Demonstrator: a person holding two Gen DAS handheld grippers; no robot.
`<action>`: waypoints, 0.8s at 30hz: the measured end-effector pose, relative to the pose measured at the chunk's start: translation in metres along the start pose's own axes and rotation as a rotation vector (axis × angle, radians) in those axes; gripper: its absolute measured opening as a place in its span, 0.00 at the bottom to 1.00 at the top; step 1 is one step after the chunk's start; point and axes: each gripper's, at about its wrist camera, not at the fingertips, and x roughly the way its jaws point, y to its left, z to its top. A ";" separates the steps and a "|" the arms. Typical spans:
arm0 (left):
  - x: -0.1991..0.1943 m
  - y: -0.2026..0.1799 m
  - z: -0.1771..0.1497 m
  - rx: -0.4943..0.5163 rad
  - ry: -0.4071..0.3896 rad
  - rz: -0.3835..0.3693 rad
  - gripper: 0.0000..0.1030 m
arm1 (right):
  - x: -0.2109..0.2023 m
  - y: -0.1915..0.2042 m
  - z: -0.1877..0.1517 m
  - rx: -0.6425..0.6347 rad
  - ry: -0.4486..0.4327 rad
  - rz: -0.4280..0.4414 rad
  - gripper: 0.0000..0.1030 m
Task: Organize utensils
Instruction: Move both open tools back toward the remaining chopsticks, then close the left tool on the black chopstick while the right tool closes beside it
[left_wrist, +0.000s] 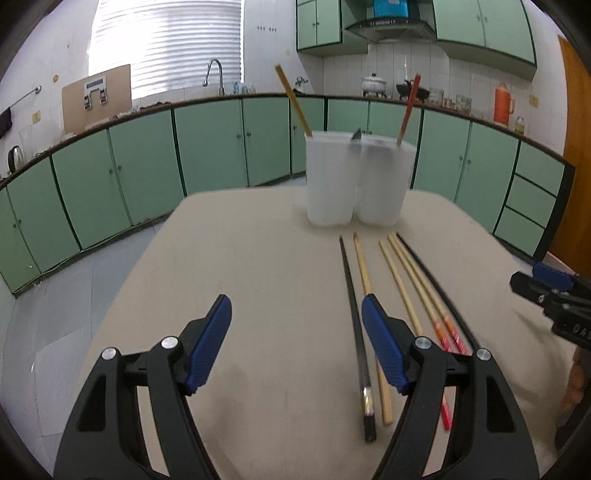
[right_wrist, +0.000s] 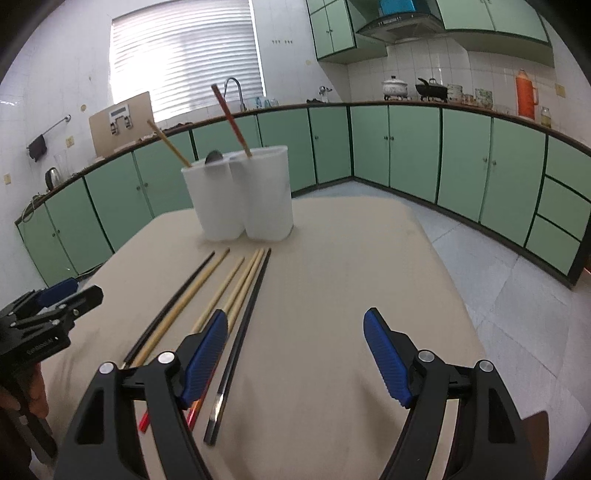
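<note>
Two white plastic holders (left_wrist: 356, 181) stand side by side at the table's far end; they also show in the right wrist view (right_wrist: 243, 195). One holds a yellow chopstick (left_wrist: 293, 99), the other a red-topped chopstick (left_wrist: 407, 110), and a spoon (right_wrist: 214, 157) pokes up between them. Several loose chopsticks (left_wrist: 388, 295), black, wooden and red-ended, lie in a row on the beige table; they also show in the right wrist view (right_wrist: 221, 299). My left gripper (left_wrist: 295, 310) is open and empty, left of the row. My right gripper (right_wrist: 295, 325) is open and empty, right of the row.
The beige table (left_wrist: 258, 277) has edges on the left and at the far end. Green kitchen cabinets (left_wrist: 147, 177) run around the room behind it. The right gripper (left_wrist: 554, 299) shows at the right edge of the left wrist view; the left gripper (right_wrist: 44, 314) shows at the left of the right wrist view.
</note>
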 end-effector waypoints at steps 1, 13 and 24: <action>-0.001 0.001 -0.002 -0.004 0.006 0.000 0.69 | -0.002 0.001 -0.002 -0.003 0.000 -0.002 0.72; -0.014 -0.009 -0.019 -0.013 0.076 0.006 0.65 | -0.010 0.033 -0.030 -0.089 0.117 0.041 0.35; -0.010 -0.021 -0.034 -0.009 0.122 -0.013 0.62 | -0.001 0.047 -0.051 -0.113 0.197 0.063 0.28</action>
